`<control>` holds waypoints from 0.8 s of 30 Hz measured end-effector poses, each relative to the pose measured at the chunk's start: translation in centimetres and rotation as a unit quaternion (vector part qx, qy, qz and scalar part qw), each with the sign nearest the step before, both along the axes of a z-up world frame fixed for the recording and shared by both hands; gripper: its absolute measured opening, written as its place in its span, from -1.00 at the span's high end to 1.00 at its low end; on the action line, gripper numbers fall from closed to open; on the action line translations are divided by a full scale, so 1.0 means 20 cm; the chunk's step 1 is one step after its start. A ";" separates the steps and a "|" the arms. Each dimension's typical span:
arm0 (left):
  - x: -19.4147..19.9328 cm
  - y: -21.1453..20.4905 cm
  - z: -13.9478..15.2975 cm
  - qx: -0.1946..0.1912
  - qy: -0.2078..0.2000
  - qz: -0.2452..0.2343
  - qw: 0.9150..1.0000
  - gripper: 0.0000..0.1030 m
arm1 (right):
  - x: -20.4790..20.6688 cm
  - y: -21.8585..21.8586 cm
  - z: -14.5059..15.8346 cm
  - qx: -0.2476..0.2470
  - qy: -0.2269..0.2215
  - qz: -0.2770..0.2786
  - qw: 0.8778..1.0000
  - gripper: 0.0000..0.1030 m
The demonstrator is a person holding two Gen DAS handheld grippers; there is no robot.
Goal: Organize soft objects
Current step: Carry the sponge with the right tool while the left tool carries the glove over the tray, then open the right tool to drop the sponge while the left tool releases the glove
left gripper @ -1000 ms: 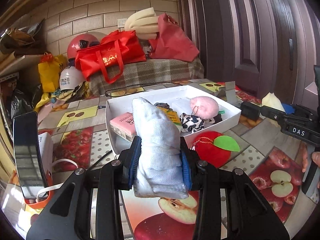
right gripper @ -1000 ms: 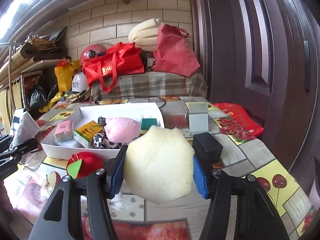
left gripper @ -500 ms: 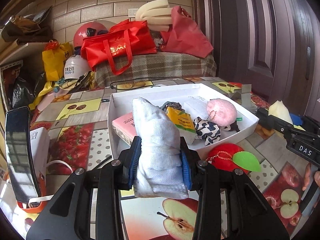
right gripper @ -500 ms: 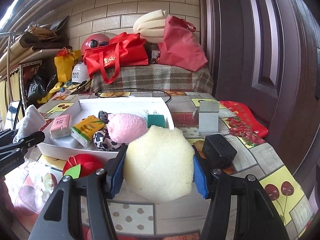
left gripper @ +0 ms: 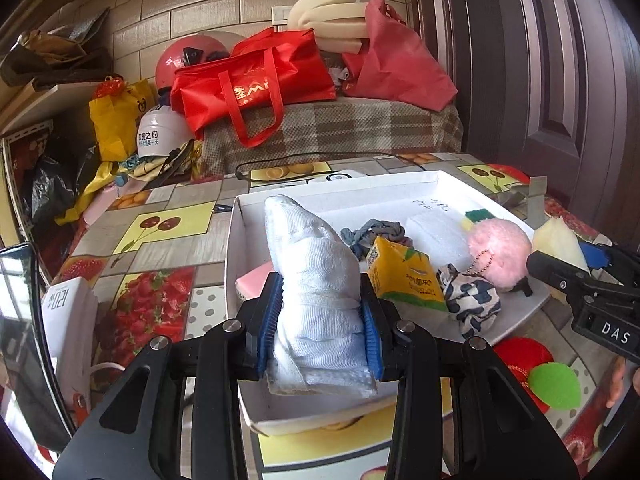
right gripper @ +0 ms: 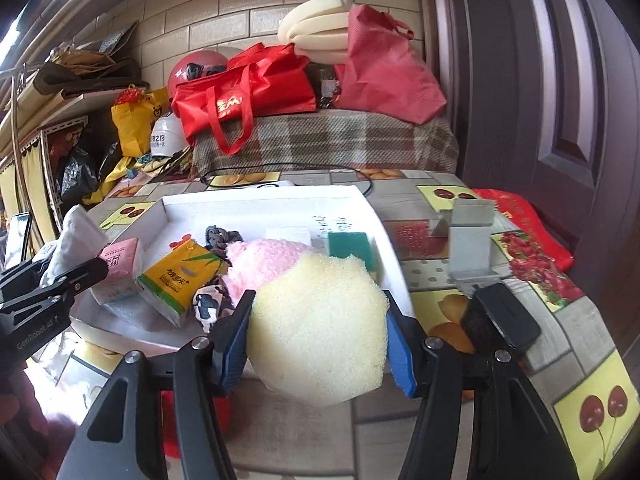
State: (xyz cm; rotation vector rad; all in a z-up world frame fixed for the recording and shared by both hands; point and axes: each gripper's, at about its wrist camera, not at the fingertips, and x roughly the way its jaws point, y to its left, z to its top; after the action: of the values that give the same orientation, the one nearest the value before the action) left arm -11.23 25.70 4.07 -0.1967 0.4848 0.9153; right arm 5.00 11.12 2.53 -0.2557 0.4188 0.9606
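My left gripper (left gripper: 320, 320) is shut on a rolled white towel (left gripper: 316, 280) and holds it over the near left corner of the white box (left gripper: 360, 184). My right gripper (right gripper: 318, 328) is shut on a pale yellow sponge (right gripper: 320, 328) at the box's near right edge (right gripper: 384, 240). The box holds a pink plush ball (left gripper: 500, 248), a yellow tissue pack (left gripper: 404, 276), a pink tissue pack (right gripper: 120, 264), a black-and-white scrunchie (left gripper: 472, 304), a grey scrunchie (left gripper: 376, 232) and a green sponge (right gripper: 348, 244).
A red plush apple with a green leaf (left gripper: 536, 372) lies on the table in front of the box. A black block (right gripper: 500, 324) and a grey metal stand (right gripper: 468, 244) are right of the box. A phone (left gripper: 24, 332) stands at the left.
Both grippers have moved forward toward the box with their loads. The towel now hangs over the box's near corner and the sponge is at its right edge.
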 end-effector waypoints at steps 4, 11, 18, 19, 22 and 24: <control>0.05 0.09 -0.01 0.000 0.008 0.009 1.000 0.30 | 0.04 0.11 -0.01 -0.013 0.014 0.012 1.000 -0.15; 0.07 0.18 0.00 -0.006 -0.001 0.029 1.000 0.30 | 0.22 0.24 0.00 0.000 0.039 -0.042 0.998 -0.14; 0.13 0.20 0.00 0.001 0.008 0.026 1.000 0.30 | 0.07 0.33 0.04 -0.010 -0.039 0.002 0.999 -0.14; 0.14 0.19 0.00 0.004 0.011 0.024 1.000 0.30 | 0.04 0.34 0.03 -0.019 -0.052 0.007 0.998 -0.14; 0.14 0.18 0.00 0.013 0.012 0.021 1.000 0.30 | 0.04 0.36 0.03 -0.030 -0.058 0.015 0.998 -0.14; 0.14 0.18 0.00 0.012 0.011 0.022 1.000 0.24 | 0.06 0.35 0.03 -0.025 -0.050 0.013 0.998 -0.14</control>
State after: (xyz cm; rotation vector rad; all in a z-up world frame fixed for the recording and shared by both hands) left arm -8.45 29.29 4.13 -0.1768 0.4908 0.9667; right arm 6.22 18.18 3.15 -0.3535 0.3492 0.9599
